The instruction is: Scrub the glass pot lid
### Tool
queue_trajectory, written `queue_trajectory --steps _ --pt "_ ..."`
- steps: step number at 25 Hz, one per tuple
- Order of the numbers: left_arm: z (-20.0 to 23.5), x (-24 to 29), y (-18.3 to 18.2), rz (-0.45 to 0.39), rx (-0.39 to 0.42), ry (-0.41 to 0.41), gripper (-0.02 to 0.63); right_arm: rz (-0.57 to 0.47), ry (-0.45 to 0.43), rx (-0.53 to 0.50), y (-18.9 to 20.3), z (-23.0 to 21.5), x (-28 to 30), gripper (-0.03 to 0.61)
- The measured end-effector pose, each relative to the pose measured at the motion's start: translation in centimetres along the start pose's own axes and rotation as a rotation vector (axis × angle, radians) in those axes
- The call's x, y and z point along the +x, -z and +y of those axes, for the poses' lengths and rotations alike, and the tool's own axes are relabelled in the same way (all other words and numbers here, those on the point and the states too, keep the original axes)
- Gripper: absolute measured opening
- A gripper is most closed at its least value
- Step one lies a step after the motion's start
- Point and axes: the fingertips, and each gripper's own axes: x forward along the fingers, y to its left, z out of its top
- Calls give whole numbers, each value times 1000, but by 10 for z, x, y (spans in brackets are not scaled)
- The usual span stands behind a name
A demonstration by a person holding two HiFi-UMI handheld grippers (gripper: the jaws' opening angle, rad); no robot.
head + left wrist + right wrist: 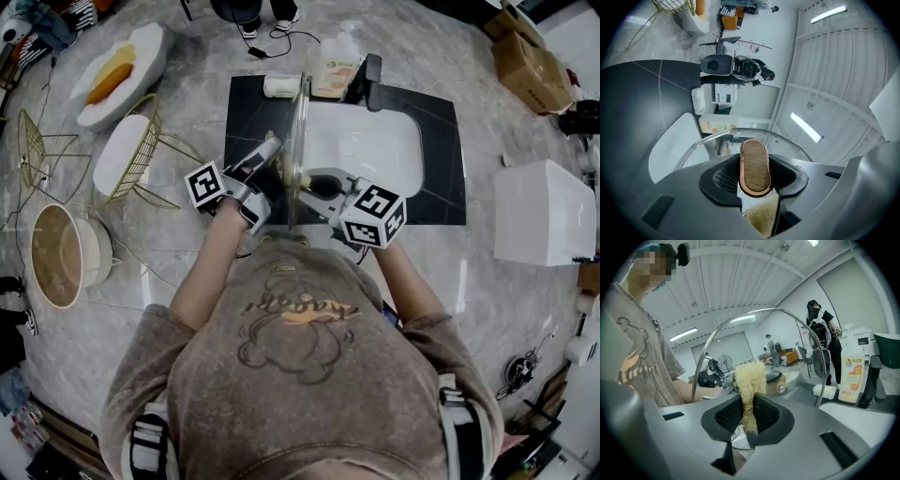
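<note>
I hold the glass pot lid [296, 141] on edge over the white sink [375, 150]. My left gripper [265, 159] is shut on the lid's wooden knob [755, 167], which fills the space between its black pads. The lid's metal-rimmed glass [717, 140] arcs beyond the knob. My right gripper [323, 183] is shut on a pale fibrous scrubber [749, 380], on the lid's other side. In the right gripper view the lid's rim [740, 317] curves in front of the scrubber, with the knob [780, 386] showing through the glass.
A black counter [436, 202] surrounds the sink. A dish soap bottle [335, 67], a white soap bar [280, 85] and a black faucet [370, 80] stand at the back. To the left are wire racks [141, 155], a bowl [66, 255] and a dish [117, 70]; a white box [544, 211] lies right.
</note>
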Motion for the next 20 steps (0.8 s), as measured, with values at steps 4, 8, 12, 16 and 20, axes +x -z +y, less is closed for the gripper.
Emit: queue_trajectory --steps 4,8,12,16,20 --pt "1 1 2 2 -2 -7 181 -30 19 -28 -17 -4 -5 52" --pt "2 2 6 7 -2 -13 181 -65 42 -27 -27 -14 -7 52" --pt "4 4 6 6 2 -24 181 -101 62 17 -31 -27 -6 52" --pt "4 4 10 14 12 -25 181 -110 85 60 -25 -41 -3 52" --pt "4 5 14 23 13 -25 181 -93 116 92 -17 -56 1 52"
